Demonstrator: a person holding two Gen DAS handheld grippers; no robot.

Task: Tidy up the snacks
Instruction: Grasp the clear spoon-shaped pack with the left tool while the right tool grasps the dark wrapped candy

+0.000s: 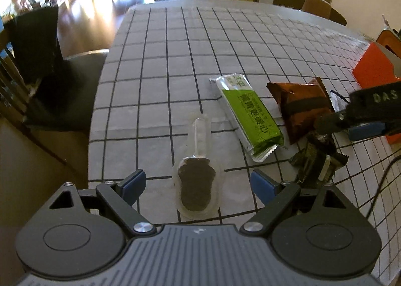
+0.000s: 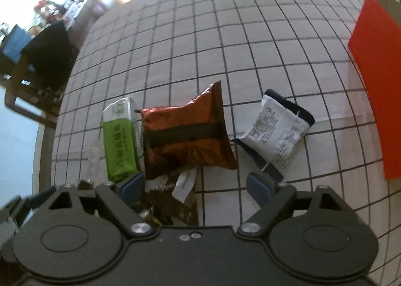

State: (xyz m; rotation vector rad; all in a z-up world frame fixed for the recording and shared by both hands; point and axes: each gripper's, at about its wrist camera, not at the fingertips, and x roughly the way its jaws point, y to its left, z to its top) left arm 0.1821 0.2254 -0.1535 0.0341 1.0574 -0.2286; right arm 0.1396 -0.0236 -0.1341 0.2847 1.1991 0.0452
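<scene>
Grid tablecloth, orange box, chair

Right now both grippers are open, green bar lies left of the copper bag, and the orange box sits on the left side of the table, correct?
One error: the orange box sits on the right side of the table, as the right wrist view shows. The left gripper and right gripper are both open, and the green bar lies left of the copper bag.

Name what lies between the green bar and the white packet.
The brown-orange pouch, its left edge against the green bar, apart from the white packet; seen in the right wrist view.
</scene>
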